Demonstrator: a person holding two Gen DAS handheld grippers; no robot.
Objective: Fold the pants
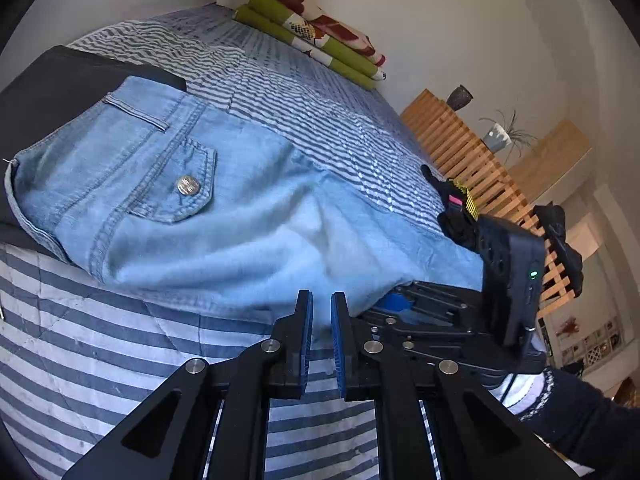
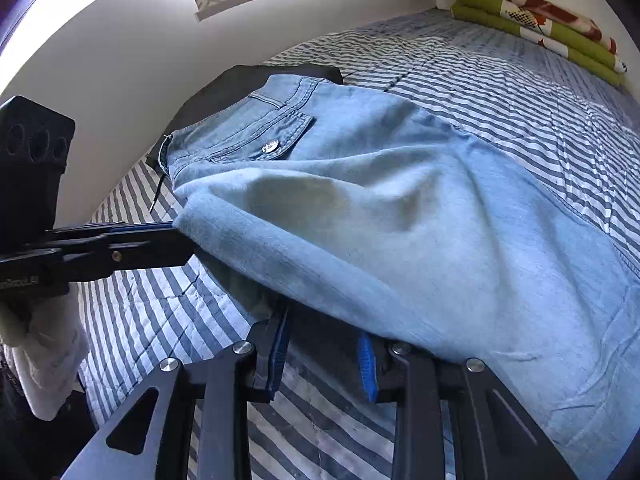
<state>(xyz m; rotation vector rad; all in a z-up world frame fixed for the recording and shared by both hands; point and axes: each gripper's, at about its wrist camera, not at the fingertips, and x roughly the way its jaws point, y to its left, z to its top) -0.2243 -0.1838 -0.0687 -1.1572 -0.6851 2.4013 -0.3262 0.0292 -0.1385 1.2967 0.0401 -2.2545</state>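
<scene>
Light blue denim pants lie across a striped quilt, waistband and buttoned back pocket at the far end. My left gripper is shut on the near edge of the denim. From the right wrist it comes in from the left, with the cloth lifted at its tips. My right gripper stands open, its blue pads apart, and the pants' edge drapes over its fingertips without being pinched. In the left wrist view it sits low at the right, half under the cloth.
A black cloth lies under the waistband. Folded green bedding sits at the bed's far end. A white wall runs along one side, a slatted wooden frame and potted plant along the other.
</scene>
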